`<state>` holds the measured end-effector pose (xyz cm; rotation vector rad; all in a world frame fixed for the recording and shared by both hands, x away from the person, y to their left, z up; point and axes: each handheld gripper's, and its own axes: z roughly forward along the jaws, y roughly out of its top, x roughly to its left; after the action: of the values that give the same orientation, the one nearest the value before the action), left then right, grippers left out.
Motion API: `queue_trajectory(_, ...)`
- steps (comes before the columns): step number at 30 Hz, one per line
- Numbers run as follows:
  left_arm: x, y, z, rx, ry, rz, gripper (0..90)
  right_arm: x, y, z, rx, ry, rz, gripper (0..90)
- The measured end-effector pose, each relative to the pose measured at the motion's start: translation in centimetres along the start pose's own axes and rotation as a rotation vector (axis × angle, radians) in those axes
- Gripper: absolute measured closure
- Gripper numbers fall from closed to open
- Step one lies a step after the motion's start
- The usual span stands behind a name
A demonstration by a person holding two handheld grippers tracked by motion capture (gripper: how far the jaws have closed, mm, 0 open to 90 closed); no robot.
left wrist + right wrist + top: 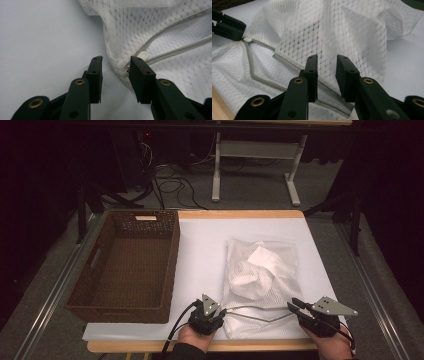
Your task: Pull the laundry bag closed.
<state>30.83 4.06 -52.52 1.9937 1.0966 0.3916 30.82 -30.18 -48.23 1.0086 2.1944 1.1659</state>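
A white mesh laundry bag point(260, 275) lies on the white table cover, its zipper point(255, 312) running along the near edge. My left gripper point(221, 311) is at the zipper's left end. Its jaws stand apart, and the white zipper pull point(143, 54) sits just off the tip of the right-hand jaw with nothing pressed between the pads point(96, 75). My right gripper point(296, 304) is at the bag's near right corner. Its jaws stand a narrow gap apart with the grey zipper tape point(328, 93) running between them; whether they pinch it is unclear.
A dark brown wicker basket point(167, 270) with nothing in it stands on the left half of the table, close to the left hand. The table's wooden front edge point(260, 346) runs just under both hands. Bare white cover point(200, 255) lies between basket and bag.
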Motion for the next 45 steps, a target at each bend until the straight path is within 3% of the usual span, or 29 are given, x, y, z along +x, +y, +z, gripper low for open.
queue_trajectory(2,-0.2,0.1,0.2,0.007,-0.009,0.015,65.0,0.0,0.0,0.1,0.0,0.0,-0.005,72.7)
queue_trajectory(5,-0.2,0.3,0.3,0.012,-0.023,-0.001,65.2,-0.1,0.0,0.2,-0.002,0.002,-0.016,72.6)
queue_trajectory(13,0.1,-0.1,0.3,-0.008,-0.057,-0.095,78.8,0.1,0.0,0.1,-0.001,0.0,-0.015,72.7)
queue_trajectory(20,0.2,-0.1,0.1,-0.015,-0.093,-0.088,87.7,0.1,0.1,0.0,-0.006,0.002,-0.012,72.7)
queue_trajectory(24,0.1,0.0,-0.5,-0.06,-0.096,-0.067,87.9,0.3,0.3,-0.2,-0.026,0.009,-0.01,72.6)
queue_trajectory(34,0.2,0.3,-2.0,-0.177,-0.104,-0.06,87.9,3.5,1.6,0.2,-0.072,0.107,-0.035,70.4)
queue_trajectory(38,0.0,0.5,-2.3,-0.199,-0.108,-0.052,88.0,4.6,1.9,1.0,-0.067,0.145,-0.021,68.7)
queue_trajectory(45,-0.2,0.6,-2.3,-0.21,-0.123,-0.051,88.0,6.5,2.2,2.5,-0.04,0.191,-0.041,68.3)
